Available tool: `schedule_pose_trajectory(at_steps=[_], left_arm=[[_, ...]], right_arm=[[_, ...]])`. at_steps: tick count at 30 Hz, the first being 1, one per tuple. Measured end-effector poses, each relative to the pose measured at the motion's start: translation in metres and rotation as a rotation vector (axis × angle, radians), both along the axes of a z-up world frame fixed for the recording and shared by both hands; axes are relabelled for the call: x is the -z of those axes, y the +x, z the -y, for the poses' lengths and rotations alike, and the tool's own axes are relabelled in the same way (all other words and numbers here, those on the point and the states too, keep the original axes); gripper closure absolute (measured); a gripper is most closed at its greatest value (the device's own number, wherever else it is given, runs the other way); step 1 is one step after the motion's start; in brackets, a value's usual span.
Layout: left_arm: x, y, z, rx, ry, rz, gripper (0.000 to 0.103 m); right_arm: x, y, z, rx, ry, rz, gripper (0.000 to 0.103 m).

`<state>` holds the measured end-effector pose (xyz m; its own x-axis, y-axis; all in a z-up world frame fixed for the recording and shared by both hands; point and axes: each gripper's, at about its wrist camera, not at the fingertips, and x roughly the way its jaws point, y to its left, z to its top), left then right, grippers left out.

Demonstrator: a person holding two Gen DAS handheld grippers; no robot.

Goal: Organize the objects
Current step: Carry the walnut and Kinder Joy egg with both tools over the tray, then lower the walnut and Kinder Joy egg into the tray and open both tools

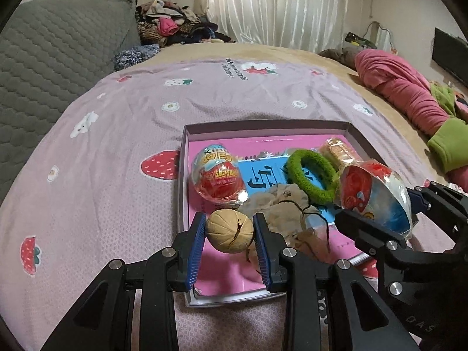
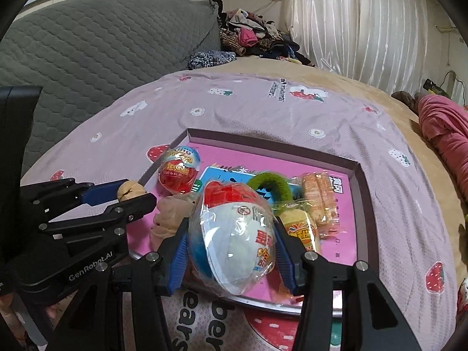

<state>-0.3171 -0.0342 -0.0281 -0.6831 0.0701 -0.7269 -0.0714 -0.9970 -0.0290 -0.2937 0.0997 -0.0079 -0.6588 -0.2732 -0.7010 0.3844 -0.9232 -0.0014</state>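
Observation:
My left gripper (image 1: 229,231) is shut on a tan walnut (image 1: 230,230) and holds it over the near left part of a shallow box (image 1: 182,175) with a pink floor. My right gripper (image 2: 232,239) is shut on a wrapped toy egg (image 2: 234,234), red, white and blue, above the box's near edge (image 2: 361,204); the egg also shows in the left wrist view (image 1: 377,196). In the box lie a second wrapped toy egg (image 1: 218,175), a green hair ring (image 1: 311,175), a beige cloth scrunchie (image 1: 278,207) and wrapped biscuits (image 1: 339,150).
The box rests on a purple strawberry-print sheet (image 1: 117,146) on a bed. A grey quilted headboard (image 1: 52,58) stands on the left, piled clothes (image 1: 175,26) at the back, pink and green clothing (image 1: 409,93) on the right, white curtains (image 1: 278,5) behind.

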Motion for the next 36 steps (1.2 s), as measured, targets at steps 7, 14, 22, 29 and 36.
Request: schedule_pose_trajectory(at_steps=[7,14,22,29,36], left_arm=[[0.011,-0.005,0.004,-0.012,0.003,0.004,0.069],[0.024,-0.009,0.009,-0.027,0.016,0.03,0.069],[0.032,-0.012,0.008,-0.028,0.002,0.04,0.069],[0.033,-0.011,0.005,-0.018,-0.008,0.034,0.066],[0.033,-0.008,0.001,-0.011,-0.035,0.026,0.051]], right_arm=[[0.01,-0.005,0.0,0.016,0.002,0.005,0.051],[0.021,-0.01,0.002,0.024,0.003,0.018,0.051],[0.034,-0.012,0.002,0.029,0.007,0.037,0.05],[0.042,-0.016,0.002,0.031,0.008,0.06,0.05],[0.045,-0.017,-0.001,0.043,0.003,0.073,0.043]])
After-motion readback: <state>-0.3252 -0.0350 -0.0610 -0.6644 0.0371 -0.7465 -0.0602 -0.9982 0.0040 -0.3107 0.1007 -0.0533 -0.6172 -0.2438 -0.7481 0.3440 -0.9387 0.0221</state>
